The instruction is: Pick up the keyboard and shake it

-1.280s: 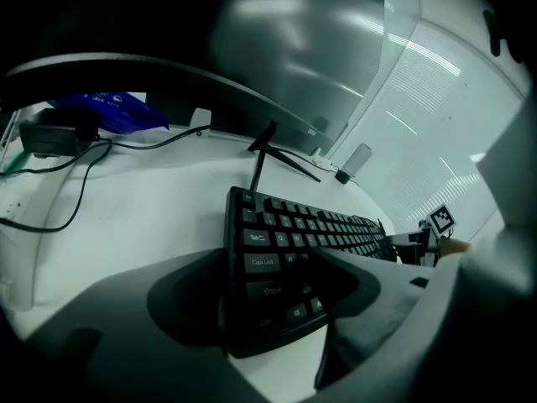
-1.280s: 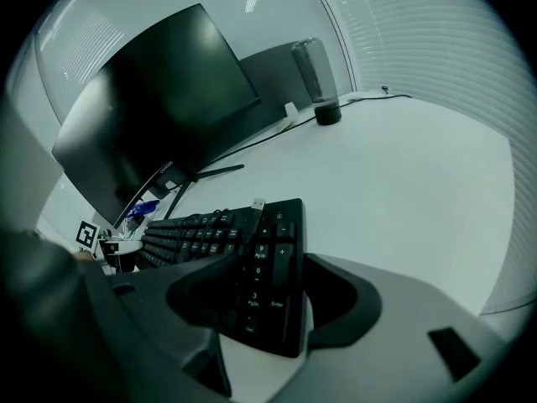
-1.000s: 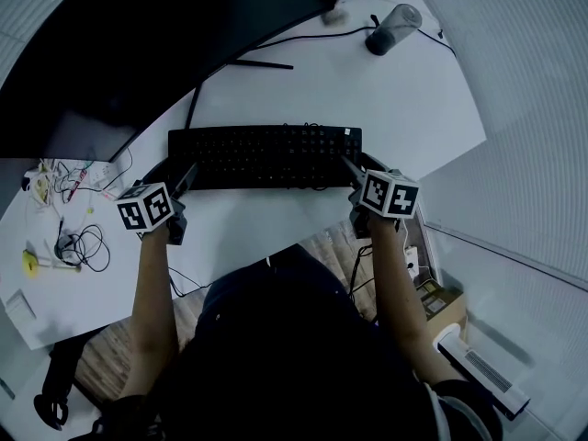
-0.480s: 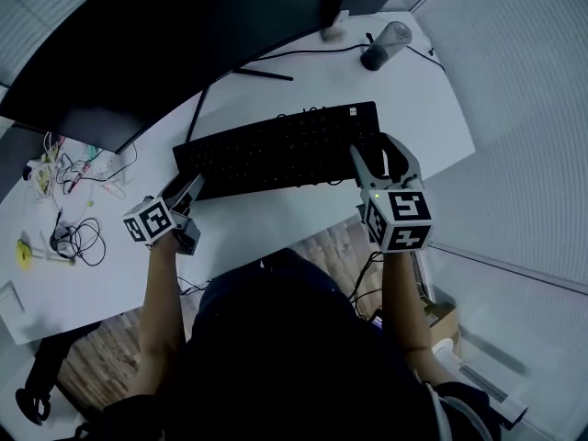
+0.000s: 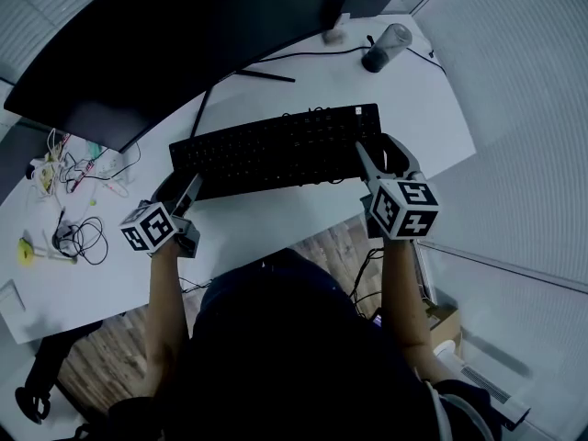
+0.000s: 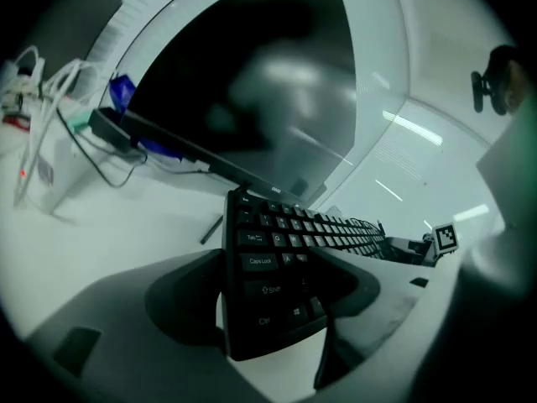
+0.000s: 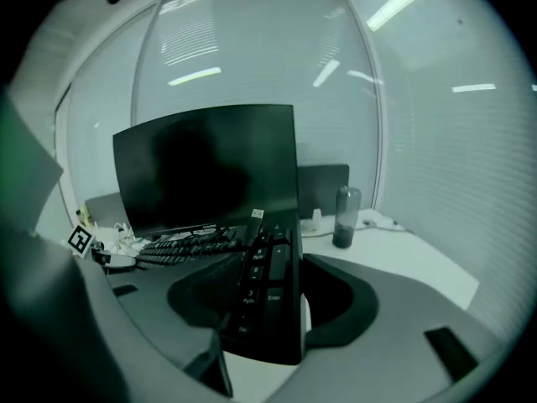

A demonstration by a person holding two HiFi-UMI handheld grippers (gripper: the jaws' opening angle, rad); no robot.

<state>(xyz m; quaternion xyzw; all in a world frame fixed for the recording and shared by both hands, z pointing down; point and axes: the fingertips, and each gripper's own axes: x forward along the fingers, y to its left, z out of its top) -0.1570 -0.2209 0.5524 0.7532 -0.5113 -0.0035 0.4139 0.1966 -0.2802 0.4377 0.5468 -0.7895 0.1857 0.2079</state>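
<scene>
The left gripper point(image 5: 179, 187), at the lower left of the head view, is clamped on the left end of the keyboard point(image 5: 276, 149). In the left gripper view its jaws press the board's top and underside by the Shift and Ctrl keys. The right gripper point(image 5: 379, 154), right of centre, pinches the opposite end, and the right gripper view shows the number-pad edge caught between its jaws.

The black keyboard runs across the middle of the head view, its right end nearer the top of the frame than its left. It seems to be held just above the white desk point(image 5: 276, 219), though the gap is hard to judge.

A large dark monitor point(image 5: 165, 35) fills the upper left, with a cable trailing from it toward the upper right. A dark bottle point(image 5: 386, 44) stands there near the desk's far corner. Tangled cables point(image 5: 78, 237) and a small yellow object point(image 5: 23, 251) lie at the left edge.

Below the desk's curved front edge is a wooden floor point(image 5: 322, 246). Pale slatted blinds point(image 5: 524, 108) cover the right side of the frame.
</scene>
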